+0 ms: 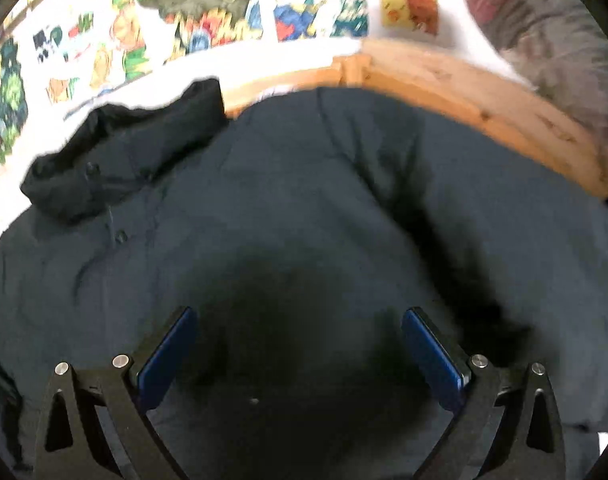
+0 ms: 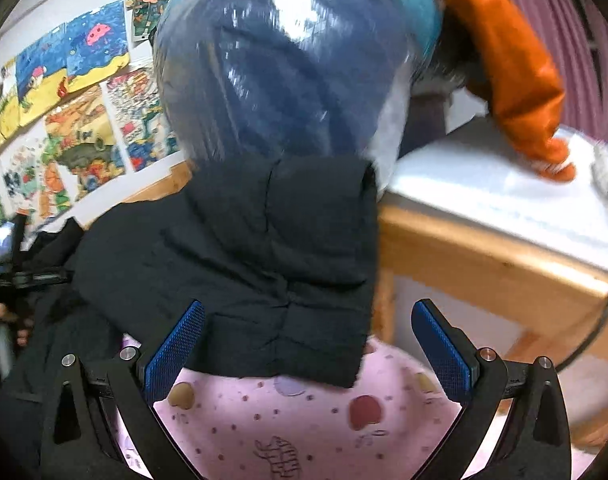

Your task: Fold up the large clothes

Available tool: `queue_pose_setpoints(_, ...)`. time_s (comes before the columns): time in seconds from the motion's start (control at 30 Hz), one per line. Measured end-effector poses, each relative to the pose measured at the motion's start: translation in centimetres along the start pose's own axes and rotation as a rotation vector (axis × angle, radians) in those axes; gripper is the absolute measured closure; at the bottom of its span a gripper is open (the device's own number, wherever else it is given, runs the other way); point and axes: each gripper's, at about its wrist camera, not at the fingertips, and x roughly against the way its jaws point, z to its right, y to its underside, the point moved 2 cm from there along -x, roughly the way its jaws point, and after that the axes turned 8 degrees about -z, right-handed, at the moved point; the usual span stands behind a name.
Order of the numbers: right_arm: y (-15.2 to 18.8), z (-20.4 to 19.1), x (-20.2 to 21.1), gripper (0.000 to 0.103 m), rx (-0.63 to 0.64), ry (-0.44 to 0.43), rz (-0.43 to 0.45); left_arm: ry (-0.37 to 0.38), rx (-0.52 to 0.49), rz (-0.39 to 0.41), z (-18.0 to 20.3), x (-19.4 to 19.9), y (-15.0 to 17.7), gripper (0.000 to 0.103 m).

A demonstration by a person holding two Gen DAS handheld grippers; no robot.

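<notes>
A large dark navy padded jacket [image 1: 296, 208] lies spread out and fills most of the left wrist view, its black collar or hood [image 1: 120, 152] bunched at the upper left. My left gripper [image 1: 300, 344] hovers open just over the jacket's body, nothing between its blue pads [image 1: 168, 356]. In the right wrist view a dark sleeve or end of the jacket [image 2: 264, 268] lies on a pink patterned sheet [image 2: 304, 428]. My right gripper [image 2: 307, 340] stands open around the sleeve's lower edge, its pads [image 2: 176, 344] apart from the cloth.
A wooden bed frame [image 1: 483, 108] runs behind the jacket. A clear plastic bag of blue bedding [image 2: 288, 64] and an orange garment [image 2: 515, 80] sit beyond the sleeve, beside a wooden-edged surface [image 2: 483, 240]. Colourful drawings [image 2: 76, 112] cover the wall. The other gripper and a hand [image 2: 0, 320] show at far left.
</notes>
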Motion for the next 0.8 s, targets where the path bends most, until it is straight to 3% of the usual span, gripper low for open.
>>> queue_pose_setpoints(0.13, 0.8, 0.2, -1.7, 0.002, -0.074, -0.064, -0.039, 0.028, 0.014, -0.021, 0.0, -1.9, 1.4, 0.0)
queue_pose_setpoints(0.2, 1.5, 0.3, -1.9, 0.008, -0.104, -0.08, -0.033, 0.033, 0.017, -0.02, 0.1, -1.8, 1.5, 0.0)
queue_pose_setpoints(0.27, 1.7, 0.1, -1.9, 0.029, -0.117, -0.099, -0.027, 0.041, 0.022, -0.017, -0.1, -1.2, 1.6, 0.0)
queue_pose_setpoints(0.3, 1.8, -0.1, -1.7, 0.031, -0.128, -0.103, -0.021, 0.048, 0.027, -0.018, -0.3, -0.8, 1.6, 0.0)
queue_pose_setpoints(0.37, 1.8, -0.3, -1.1, 0.056, -0.139, -0.09, -0.004, 0.062, 0.041, -0.016, -0.8, 0.1, 1.8, 0.001)
queue_pose_setpoints(0.43, 1.5, -0.5, -0.3, 0.073, -0.144, -0.077, 0.009, 0.085, 0.054, 0.005, -1.7, 1.6, 1.9, 0.001)
queue_pose_setpoints(0.53, 0.9, -0.8, 1.3, 0.091, -0.14, -0.095, 0.019, 0.129, 0.017, 0.057, -2.7, 5.0, 2.8, 0.001)
queue_pose_setpoints(0.67, -0.2, -4.2, 4.7, 0.096, -0.048, -0.164, 0.077, 0.158, -0.054, 0.124, -3.4, 10.0, 4.6, 0.001)
queue_pose_setpoints(0.8, -1.9, -9.7, 8.5, 0.096, 0.087, -0.261, 0.136, 0.273, -0.027, 0.16, -6.9, 15.0, 7.5, 0.001)
